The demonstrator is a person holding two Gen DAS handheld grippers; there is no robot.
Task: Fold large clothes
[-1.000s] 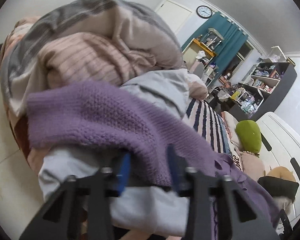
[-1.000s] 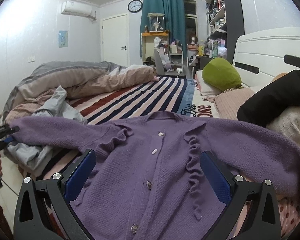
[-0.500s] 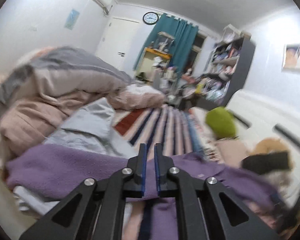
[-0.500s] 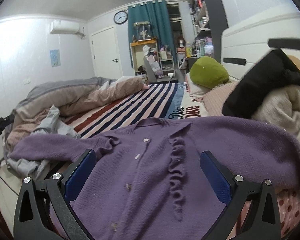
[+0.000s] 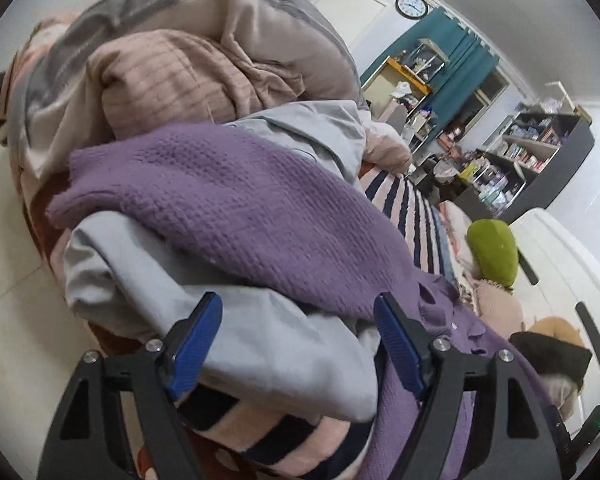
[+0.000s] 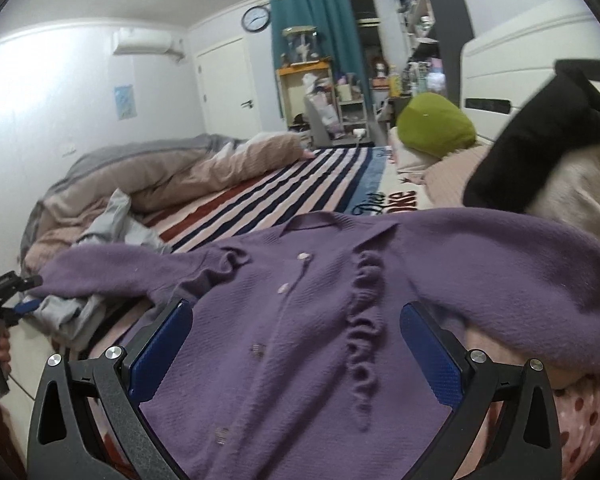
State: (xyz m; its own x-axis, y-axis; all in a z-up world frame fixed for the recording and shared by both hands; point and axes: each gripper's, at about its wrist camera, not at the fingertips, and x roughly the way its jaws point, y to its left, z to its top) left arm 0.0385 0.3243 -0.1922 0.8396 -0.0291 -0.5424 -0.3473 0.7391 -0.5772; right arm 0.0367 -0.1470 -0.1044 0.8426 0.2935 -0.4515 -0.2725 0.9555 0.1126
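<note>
Right now I'm holding the left gripper [image 5: 298, 340] low at the bed's edge with its jaws spread apart and nothing between them, aiming at the cardigan's left sleeve [image 5: 236, 208]. That sleeve is draping over a grey garment [image 5: 228, 316] bunched at the edge, so it is sitting raised instead of flat; I'm probably lining up here to pinch the sleeve and fold it inward. The sleeve's lower edge is lying just beyond the blue pads [image 5: 192, 344], not touching them as far as I can tell, and the grey cloth is filling most of the gap. Behind it the rumpled duvet [image 5: 188, 64] is piling up, out of the way. Moving right, the purple cardigan [image 6: 300, 344] is lying spread face up on the striped bed sheet [image 6: 284, 188], buttons closed, collar away from me, both sleeves stretched out sideways, which is the usual layout before folding. I'm hovering the right gripper [image 6: 296, 348] over the cardigan's front, jaws wide and gripping nothing, with the button row and ruffle showing between the pads. The right sleeve [image 6: 512, 276] is running off past the right pad toward the black and cream clothes [image 6: 552, 152] by the headboard. A green pillow [image 6: 436, 128] is sitting further back.
</note>
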